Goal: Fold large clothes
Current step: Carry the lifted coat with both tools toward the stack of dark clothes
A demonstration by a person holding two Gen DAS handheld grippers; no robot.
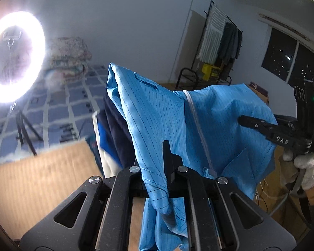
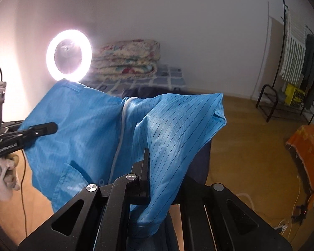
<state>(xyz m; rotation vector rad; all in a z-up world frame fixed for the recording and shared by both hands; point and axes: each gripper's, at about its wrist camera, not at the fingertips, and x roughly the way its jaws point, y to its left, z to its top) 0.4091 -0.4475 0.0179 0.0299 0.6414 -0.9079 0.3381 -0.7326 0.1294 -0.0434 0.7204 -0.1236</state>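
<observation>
One blue garment point(image 1: 209, 121), two grippers

Garment point(image 1: 161, 117) hangs between both tools: left tool point(image 1: 167, 156) clamped on one edge, right tool point(image 2: 145, 163) on the other, zipper point(image 2: 120, 138) running down between them. A second garment point(image 1: 115, 125) hangs behind it. Ring light point(image 2: 69, 55) on tripod stands beyond, left of the folded quilt stack point(image 2: 129, 58), which sits on the bed point(image 2: 157, 77) against the wall. Clothes rack point(image 2: 299, 62) far right, shoe rack point(image 2: 282, 104) under it.
</observation>
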